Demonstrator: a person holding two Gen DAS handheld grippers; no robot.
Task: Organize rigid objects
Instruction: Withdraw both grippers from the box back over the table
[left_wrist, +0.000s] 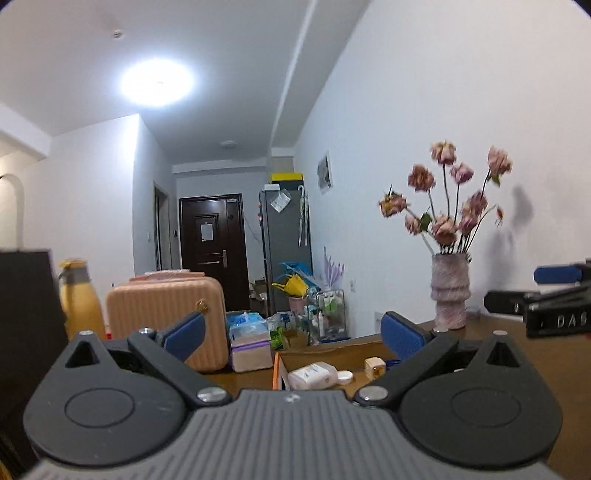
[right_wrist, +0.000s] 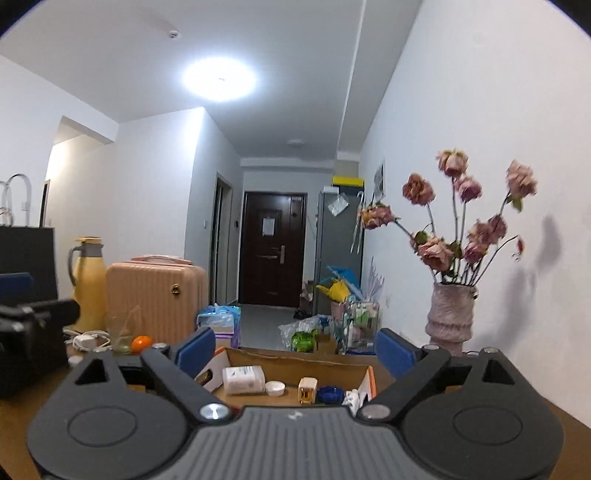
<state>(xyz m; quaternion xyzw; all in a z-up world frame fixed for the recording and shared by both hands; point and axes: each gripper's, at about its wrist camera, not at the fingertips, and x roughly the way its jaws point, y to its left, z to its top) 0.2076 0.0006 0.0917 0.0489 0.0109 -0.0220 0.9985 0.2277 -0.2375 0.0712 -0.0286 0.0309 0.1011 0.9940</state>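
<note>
Left wrist view
left gripper (left_wrist: 291, 338): black linkage, blue pads, jaws spread wide, nothing between them, touching nothing
box: open brown cardboard box (left_wrist: 332, 345) on the brown wooden table (left_wrist: 546, 369), just ahead of the jaws and slightly right of centre
contents: white rectangular plastic bottle (left_wrist: 312, 374) lying on its side, small round white cap (left_wrist: 343, 376) beside it, small cream cube-shaped item (left_wrist: 375, 367) near the right pad
other gripper: black body with blue pad at the right edge (left_wrist: 554, 295)
writing: "DAB" in pale letters on that black body; rest cut off
background: ribbed peach hard-shell case (left_wrist: 166, 317) left of the box, textured pink vase of dried pink roses (left_wrist: 450, 295) to the right

Right wrist view
right gripper (right_wrist: 295, 350): same build, jaws spread wide, empty, touching nothing
box (right_wrist: 295, 360): directly ahead, between the two blue pads, opening faces up
contents: white bottle (right_wrist: 243, 380) left, white cap (right_wrist: 275, 387), cream cube (right_wrist: 307, 389), dark blue round piece (right_wrist: 329, 394) to the right
label: print on the bottle too blurred to read
table left side: yellow thermos jug with grey collar (right_wrist: 88, 284), orange fruit (right_wrist: 141, 343), white cable (right_wrist: 88, 339), peach case (right_wrist: 155, 299)
vase (right_wrist: 448, 317): right of the box, near the wall
</note>
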